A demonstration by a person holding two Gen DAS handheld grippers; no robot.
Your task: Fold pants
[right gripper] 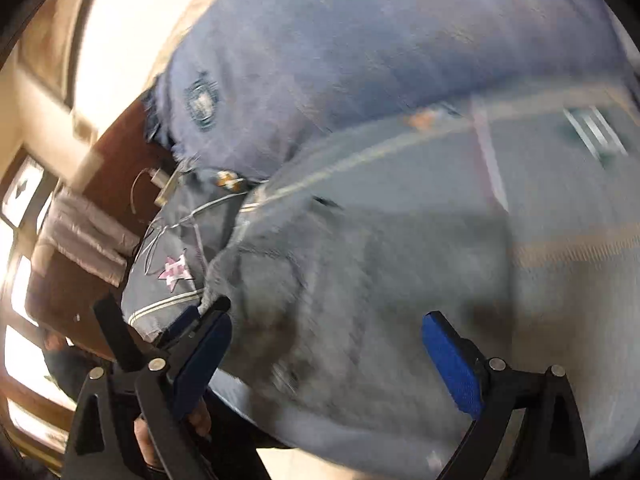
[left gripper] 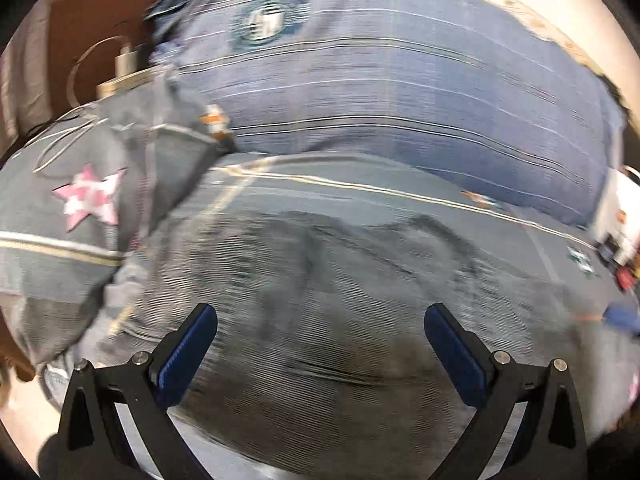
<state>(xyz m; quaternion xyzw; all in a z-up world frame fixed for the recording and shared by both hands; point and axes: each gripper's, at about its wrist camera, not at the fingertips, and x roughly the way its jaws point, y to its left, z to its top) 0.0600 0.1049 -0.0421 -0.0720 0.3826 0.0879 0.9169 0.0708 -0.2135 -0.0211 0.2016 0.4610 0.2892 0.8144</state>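
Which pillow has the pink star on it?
The grey pillow on the left has the pink star. The big blue pillow behind it only has a round dark badge.

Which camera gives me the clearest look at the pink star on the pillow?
The left wrist view. There the pink star is large and fairly sharp on the grey pillow at far left. In the right wrist view the same star is small, blurred and near the edge.
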